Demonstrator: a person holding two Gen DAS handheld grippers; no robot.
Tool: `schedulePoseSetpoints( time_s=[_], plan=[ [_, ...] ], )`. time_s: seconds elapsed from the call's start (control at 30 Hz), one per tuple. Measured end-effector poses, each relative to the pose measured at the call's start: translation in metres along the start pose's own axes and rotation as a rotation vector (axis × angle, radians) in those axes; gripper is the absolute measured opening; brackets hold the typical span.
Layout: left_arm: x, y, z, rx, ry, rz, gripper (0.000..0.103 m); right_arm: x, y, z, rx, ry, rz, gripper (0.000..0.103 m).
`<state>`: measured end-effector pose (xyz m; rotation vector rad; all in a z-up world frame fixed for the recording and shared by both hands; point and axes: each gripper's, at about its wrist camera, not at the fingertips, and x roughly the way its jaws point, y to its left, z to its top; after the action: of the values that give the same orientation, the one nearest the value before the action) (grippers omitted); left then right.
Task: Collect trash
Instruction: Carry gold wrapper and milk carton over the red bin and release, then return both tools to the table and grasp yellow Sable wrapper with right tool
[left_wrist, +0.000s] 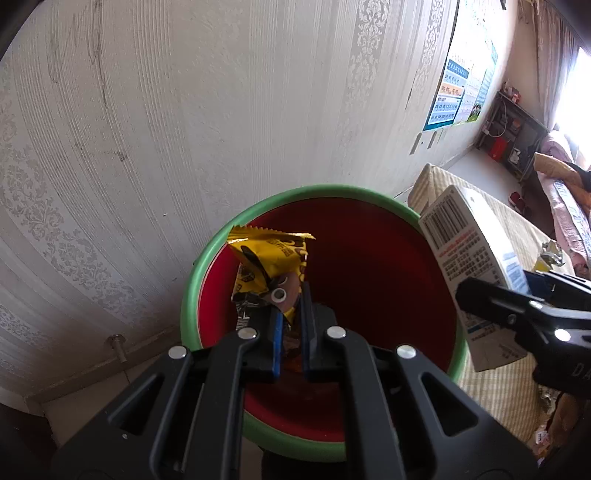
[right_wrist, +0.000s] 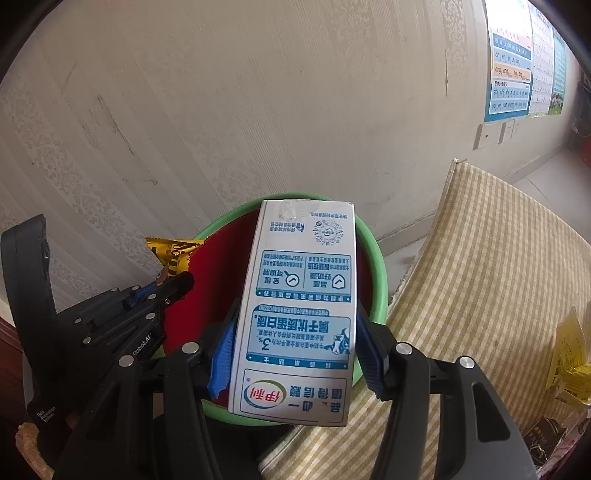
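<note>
Bin (left_wrist: 192, 295): red inside, green rim, standing by the wall (left_wrist: 184, 110) just beside a checked mat (right_wrist: 480, 277); seen from above in both wrist views.
Left gripper (left_wrist: 290, 314): jaws pressed together on a yellow wrapper (left_wrist: 269, 258), pinching its lower end; the wrapper stands up over the bin's mouth, toward the wall side.
Right gripper (right_wrist: 295, 350): blue pads (right_wrist: 371, 354) clamped on the two long sides of a white-and-blue carton (right_wrist: 303, 295); jaws part-spread to the carton's width.
Carton position: held lengthwise over the bin's near-right rim, partly above the opening and partly above the mat.
Remaining trash: crumpled yellow packets (right_wrist: 570, 365) lying on the mat at far right, well apart from the bin; other scraps near the frame's lower corner too dark to identify.
Step in hand: both pieces carried to the bin, release not yet made.
Next move, as judged: open the left jaws so the wrapper falls inside; bring the carton further over the opening before letting go, since its near end overhangs the rim.
Risk: a carton dropped now may tip off the rim onto the mat.
</note>
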<state>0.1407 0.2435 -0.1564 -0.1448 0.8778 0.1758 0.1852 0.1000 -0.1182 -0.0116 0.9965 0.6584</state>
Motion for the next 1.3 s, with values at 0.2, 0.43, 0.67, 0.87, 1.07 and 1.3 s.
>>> schedulePoseSetpoints(
  time_s=[0.2, 0.43, 0.67, 0.87, 1.07, 1.3],
  plan=[
    [-0.007, -0.003, -0.002, -0.005, -0.062, 0.057, 0.064, -0.006, -0.002, 0.001, 0.006, -0.031, -0.002, 0.070],
    [-0.029, -0.019, 0.001, 0.036, -0.125, 0.151, 0.088, -0.049, -0.014, -0.009, 0.017, -0.114, -0.033, 0.074],
    [-0.077, -0.068, 0.003, 0.053, -0.240, 0.109, 0.098, -0.122, -0.055, -0.045, 0.067, -0.207, -0.123, 0.079],
    [-0.095, -0.130, -0.015, 0.129, -0.222, -0.037, 0.098, -0.181, -0.113, -0.101, 0.145, -0.230, -0.263, 0.083],
    [-0.084, -0.182, -0.045, 0.238, -0.149, -0.085, 0.098, -0.207, -0.143, -0.166, 0.205, -0.121, -0.253, 0.083],
    [-0.085, -0.204, -0.060, 0.321, -0.127, -0.086, 0.098, -0.166, -0.129, -0.226, 0.189, 0.116, -0.080, 0.076]
  ],
)
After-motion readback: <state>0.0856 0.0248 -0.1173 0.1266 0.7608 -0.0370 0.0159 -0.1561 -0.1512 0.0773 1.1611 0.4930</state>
